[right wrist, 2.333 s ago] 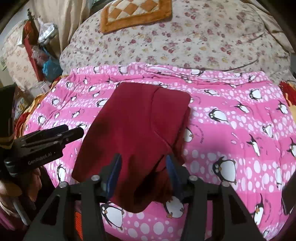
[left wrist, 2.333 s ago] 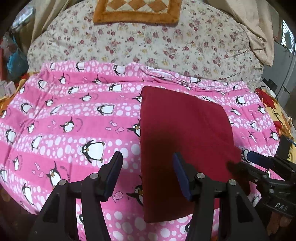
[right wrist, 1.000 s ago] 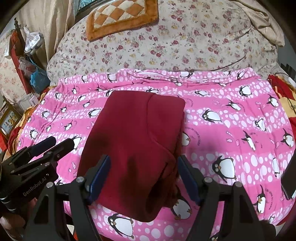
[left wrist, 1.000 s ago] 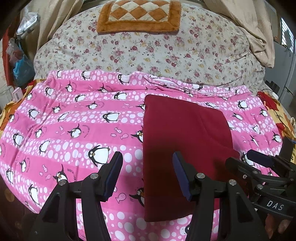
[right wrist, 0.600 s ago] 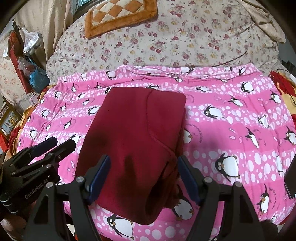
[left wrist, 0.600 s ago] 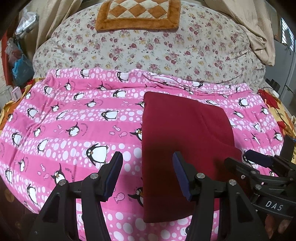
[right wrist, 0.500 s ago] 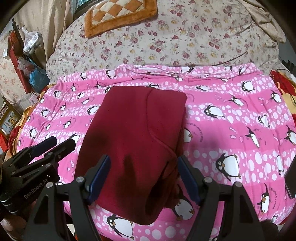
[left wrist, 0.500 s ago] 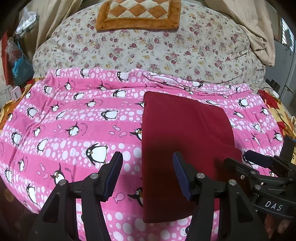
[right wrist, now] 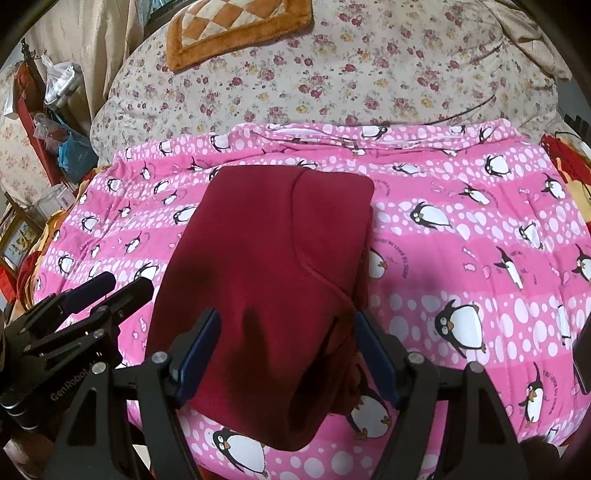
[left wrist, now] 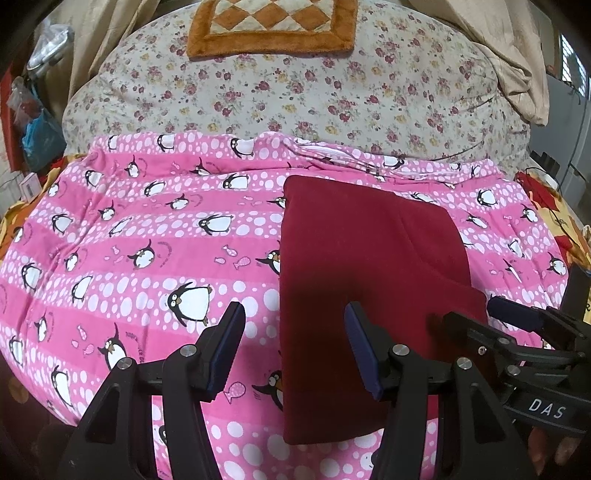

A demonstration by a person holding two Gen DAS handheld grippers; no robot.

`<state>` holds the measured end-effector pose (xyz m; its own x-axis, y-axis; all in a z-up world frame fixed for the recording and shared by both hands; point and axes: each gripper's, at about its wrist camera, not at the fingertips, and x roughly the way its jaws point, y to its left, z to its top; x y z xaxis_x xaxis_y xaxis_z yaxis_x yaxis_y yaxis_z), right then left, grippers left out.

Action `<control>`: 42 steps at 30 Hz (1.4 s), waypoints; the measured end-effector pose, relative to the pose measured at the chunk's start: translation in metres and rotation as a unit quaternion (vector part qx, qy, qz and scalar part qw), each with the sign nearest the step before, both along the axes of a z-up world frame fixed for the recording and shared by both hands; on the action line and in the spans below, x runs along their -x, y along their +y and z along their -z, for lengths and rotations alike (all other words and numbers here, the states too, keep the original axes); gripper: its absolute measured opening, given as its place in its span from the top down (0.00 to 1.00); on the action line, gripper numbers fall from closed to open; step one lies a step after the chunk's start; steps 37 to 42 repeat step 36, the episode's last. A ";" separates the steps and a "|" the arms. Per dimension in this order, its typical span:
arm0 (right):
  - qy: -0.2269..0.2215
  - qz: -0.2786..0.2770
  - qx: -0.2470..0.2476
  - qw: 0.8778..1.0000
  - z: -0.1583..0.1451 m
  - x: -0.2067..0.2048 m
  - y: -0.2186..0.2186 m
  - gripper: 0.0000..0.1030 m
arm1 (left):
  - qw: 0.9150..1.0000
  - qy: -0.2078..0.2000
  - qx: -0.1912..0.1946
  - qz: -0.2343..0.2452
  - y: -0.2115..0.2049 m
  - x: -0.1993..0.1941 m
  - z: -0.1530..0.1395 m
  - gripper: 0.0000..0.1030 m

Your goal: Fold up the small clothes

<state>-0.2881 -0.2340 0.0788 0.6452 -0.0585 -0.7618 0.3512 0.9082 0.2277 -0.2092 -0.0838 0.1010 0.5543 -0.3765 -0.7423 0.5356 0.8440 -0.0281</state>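
A dark red garment (left wrist: 369, 280) lies folded into a neat rectangle on a pink penguin-print blanket (left wrist: 147, 236); it also shows in the right wrist view (right wrist: 273, 273). My left gripper (left wrist: 291, 347) is open and empty, hovering above the garment's near left edge. My right gripper (right wrist: 286, 350) is open wide and empty, hovering above the garment's near end. The right gripper shows in the left wrist view (left wrist: 480, 317), beside the garment's right edge. The left gripper shows in the right wrist view (right wrist: 110, 288), to the garment's left.
A floral duvet (left wrist: 295, 85) lies behind the blanket, with an orange checked cushion (left wrist: 273, 22) on it. Clutter and bags (right wrist: 55, 122) stand at the left. Red and yellow fabric (left wrist: 554, 221) lies at the right edge.
The right gripper has opened wider and pulled back a little from the garment. The left gripper stays open and has barely moved. The garment lies still.
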 end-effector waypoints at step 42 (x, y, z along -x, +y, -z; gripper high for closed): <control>-0.003 -0.001 0.000 1.000 -0.002 -0.007 -0.016 0.24 | 1.000 0.003 0.017 0.008 -0.001 -0.018 0.000 0.65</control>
